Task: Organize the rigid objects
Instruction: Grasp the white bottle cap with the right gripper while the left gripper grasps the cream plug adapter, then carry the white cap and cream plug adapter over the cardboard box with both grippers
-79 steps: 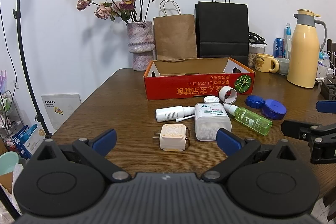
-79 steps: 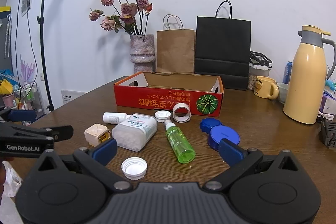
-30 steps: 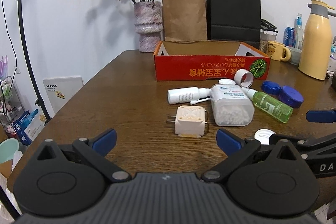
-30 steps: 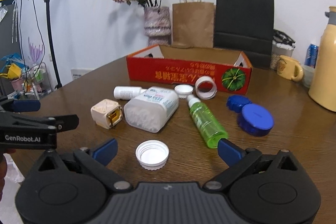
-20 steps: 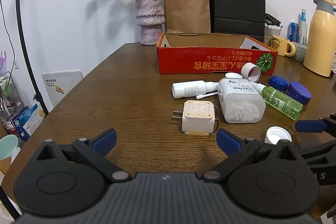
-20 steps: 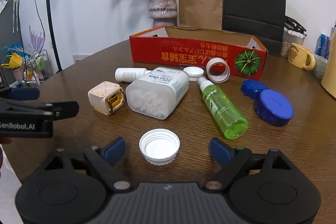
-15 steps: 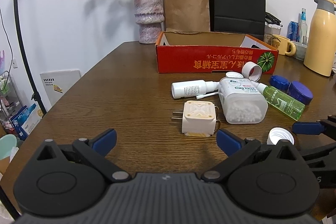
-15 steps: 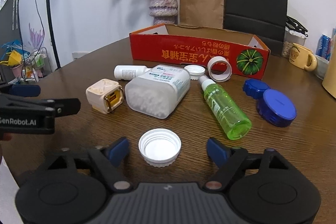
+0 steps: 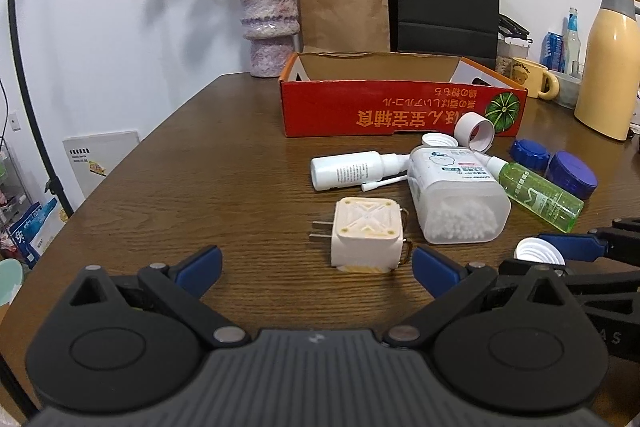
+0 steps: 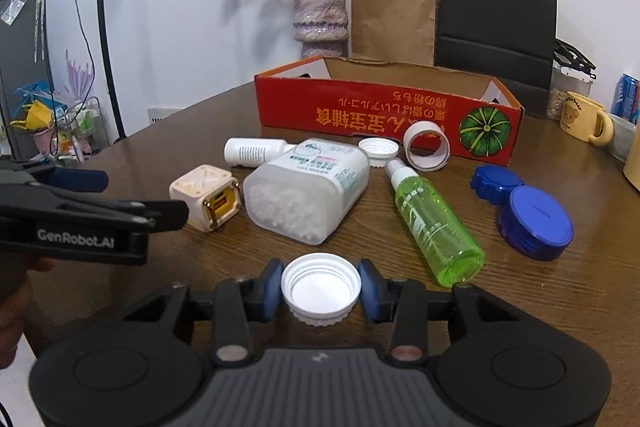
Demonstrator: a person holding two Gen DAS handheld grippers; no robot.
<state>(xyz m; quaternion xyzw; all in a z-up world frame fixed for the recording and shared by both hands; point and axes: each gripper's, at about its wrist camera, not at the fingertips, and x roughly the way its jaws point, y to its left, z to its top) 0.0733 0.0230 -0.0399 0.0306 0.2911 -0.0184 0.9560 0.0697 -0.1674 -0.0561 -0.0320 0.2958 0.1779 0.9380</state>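
Between the blue pads of the right gripper [image 10: 321, 291], at six o'clock in the right wrist view, sits the white cap [image 10: 320, 289], open side up on the wooden table [image 10: 540, 291]. The jaws are closing on it, one pad at its nine o'clock rim and one at its three o'clock, and they look to be touching it on both sides. Being round, the cap has no long axis to line up with, so the pinch should work from any angle (my judgement). The right hand is plainly the nearer one.

Going left to right: the left gripper [image 9: 316, 269] has its fingers spread wide with nothing between them, its side reading "GenRobot.AI". Just past its tips, at about one o'clock in its own view, lies the cream plug adapter [image 9: 367, 235], prongs pointing to nine o'clock. Next come a white spray bottle [image 10: 256, 151] with small print too fine to read, and a frosted pill bottle [image 10: 306, 189] with a blue-printed label I cannot make out. The green spray bottle [image 10: 434, 227] lies with its nozzle toward eleven o'clock. Two blue lids [image 10: 534, 221] follow at three o'clock.

At twelve o'clock stands the red box [image 10: 384, 117], the likely destination, with yellow East Asian characters upside down and a pumpkin picture.
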